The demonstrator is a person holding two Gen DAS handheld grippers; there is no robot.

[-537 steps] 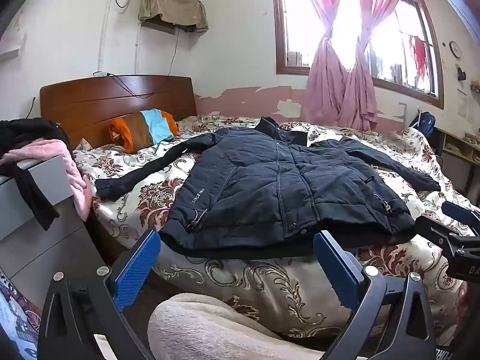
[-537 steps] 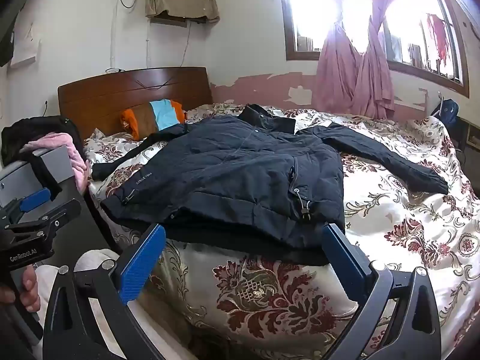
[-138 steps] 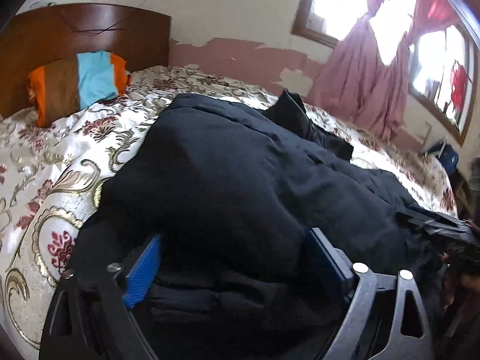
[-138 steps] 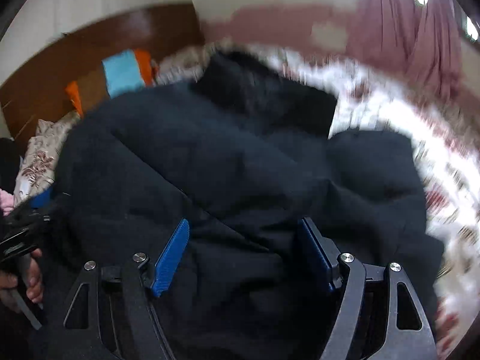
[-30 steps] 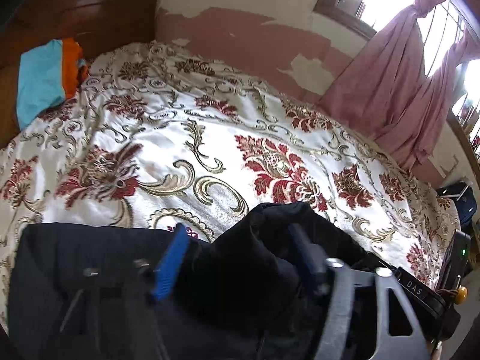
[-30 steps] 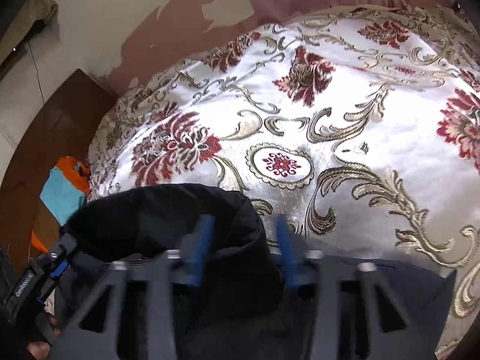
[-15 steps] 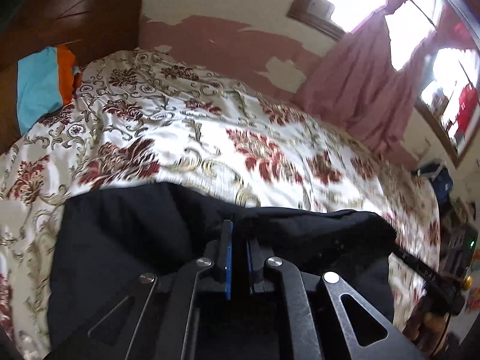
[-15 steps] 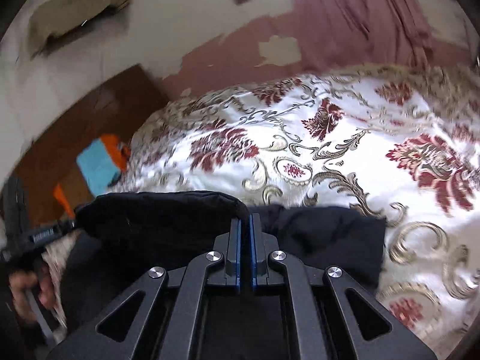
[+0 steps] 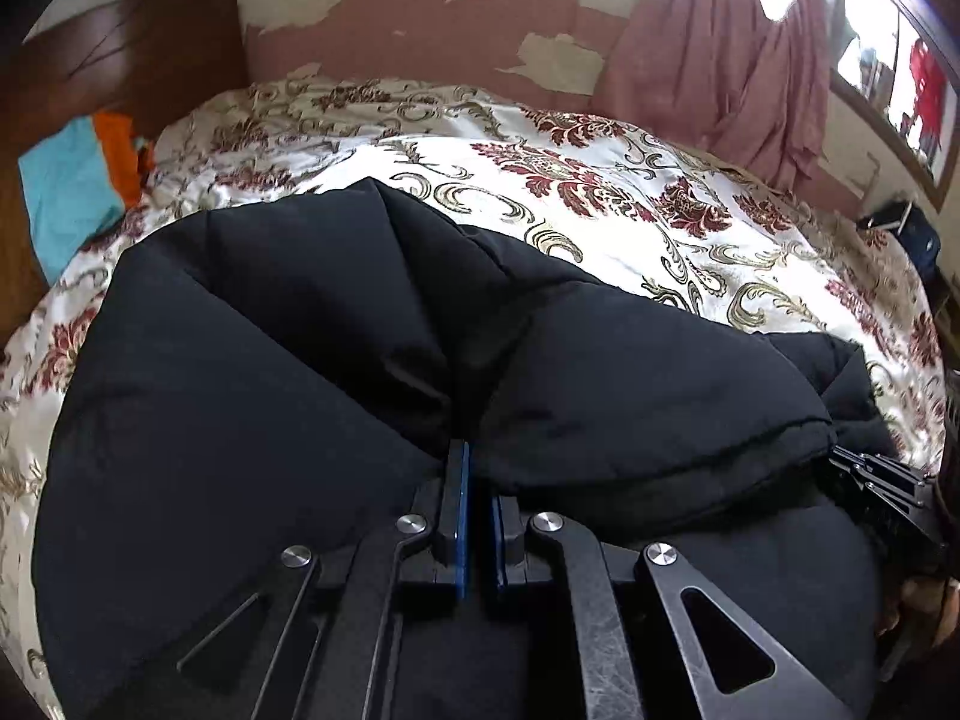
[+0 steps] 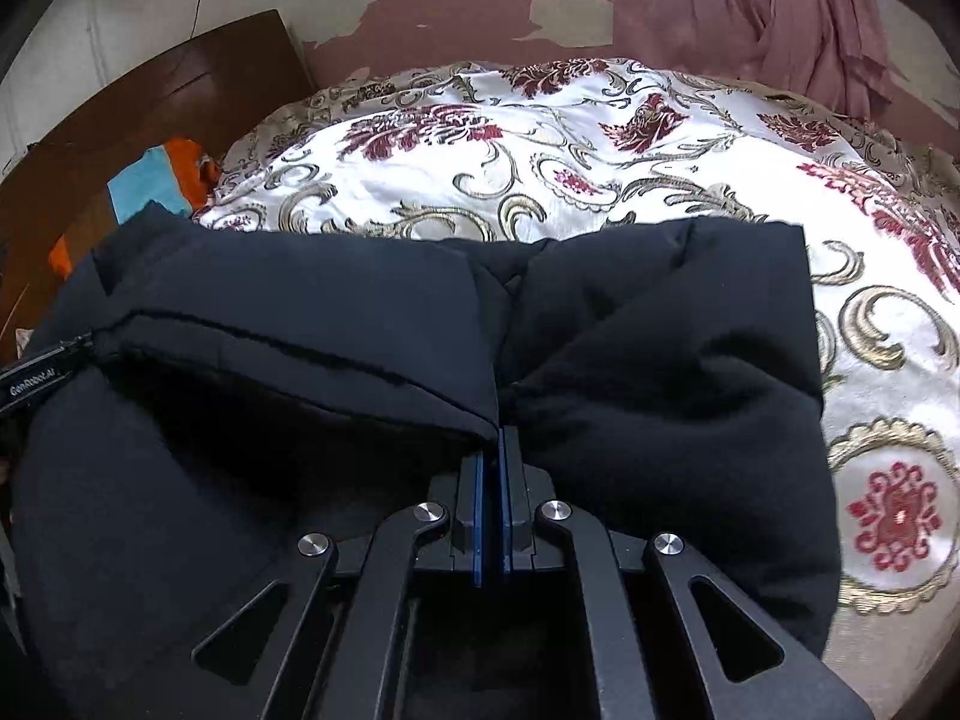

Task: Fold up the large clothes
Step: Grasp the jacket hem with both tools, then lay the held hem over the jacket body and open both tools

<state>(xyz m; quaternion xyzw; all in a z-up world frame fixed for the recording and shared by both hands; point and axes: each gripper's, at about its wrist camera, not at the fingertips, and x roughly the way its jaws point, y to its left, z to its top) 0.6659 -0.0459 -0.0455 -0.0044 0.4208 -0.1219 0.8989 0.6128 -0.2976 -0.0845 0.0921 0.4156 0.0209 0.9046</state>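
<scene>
A second ago both sets of jaws stood apart around bunched black fabric; now both have come together, each clamped on a pinch of the black padded jacket (image 9: 288,372). At the very start the jacket lay spread flat with its sleeves out; now it is a compact dark bundle, one padded layer doubled over another, lying on the near part of the bed. More of the patterned cover was bare a second ago; the dark bundle now fills the lower half of both views.

The left gripper (image 9: 474,468) points steeply down at the jacket, its blue pads (image 9: 461,516) nearly together with a fold of fabric squeezed at their tips. The right gripper (image 10: 499,450) is tilted down likewise, its blue pads (image 10: 478,516) pressed close on a ridge of the cloth where two padded folds meet. Each gripper shows at the edge of the other's view, at the far end of the same folded edge.

The bed carries a shiny white bedspread (image 10: 600,180) with dark red flowers and gold scrolls. A brown wooden headboard (image 9: 120,66) stands at its left, with an orange, brown and light blue pillow (image 9: 78,192) against it. Behind is a wall with peeling pink paint (image 9: 420,30) and pink curtains (image 9: 750,72) by a bright window (image 9: 882,48).
</scene>
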